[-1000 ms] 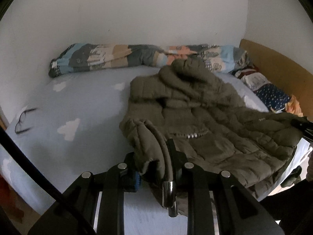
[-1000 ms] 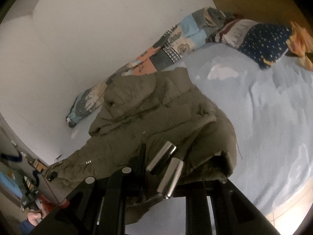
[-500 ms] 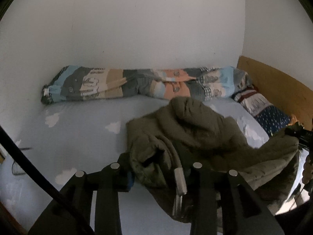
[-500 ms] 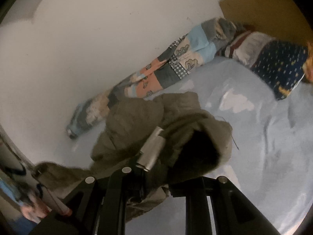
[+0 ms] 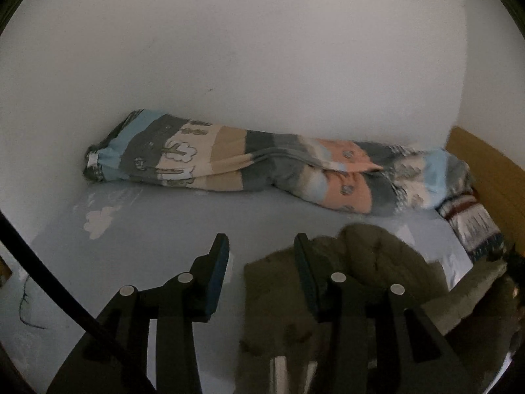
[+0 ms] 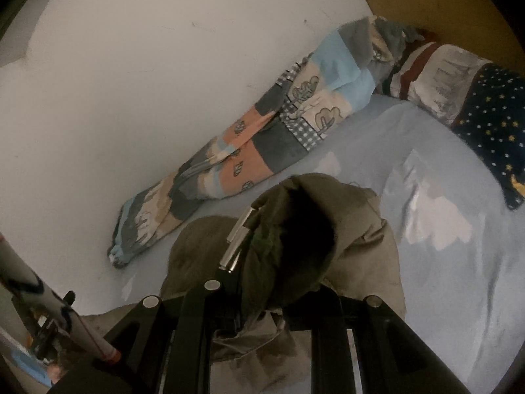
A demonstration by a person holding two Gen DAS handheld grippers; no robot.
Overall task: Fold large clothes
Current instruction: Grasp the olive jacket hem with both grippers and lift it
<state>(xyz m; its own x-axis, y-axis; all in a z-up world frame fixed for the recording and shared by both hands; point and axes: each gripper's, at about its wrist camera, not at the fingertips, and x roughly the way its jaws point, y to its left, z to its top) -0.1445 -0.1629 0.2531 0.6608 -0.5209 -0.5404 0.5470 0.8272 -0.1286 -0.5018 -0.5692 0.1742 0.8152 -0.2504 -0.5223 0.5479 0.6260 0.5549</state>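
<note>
One fold looks underway, not finished. Left gripper (image 5: pixel 261 256) is spread wide and holds nothing; the olive jacket (image 5: pixel 370 262) lies bunched on the bed (image 5: pixel 157 229) just to its right. Right gripper (image 6: pixel 262 262) is clamped on a jacket edge, lifted. Flattening and further folds remain, I judge.

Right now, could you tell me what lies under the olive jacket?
The olive jacket rests on the light blue cloud-print sheet, which shows all around it. Whatever is directly beneath is covered. The right gripper grips its fabric.
</note>
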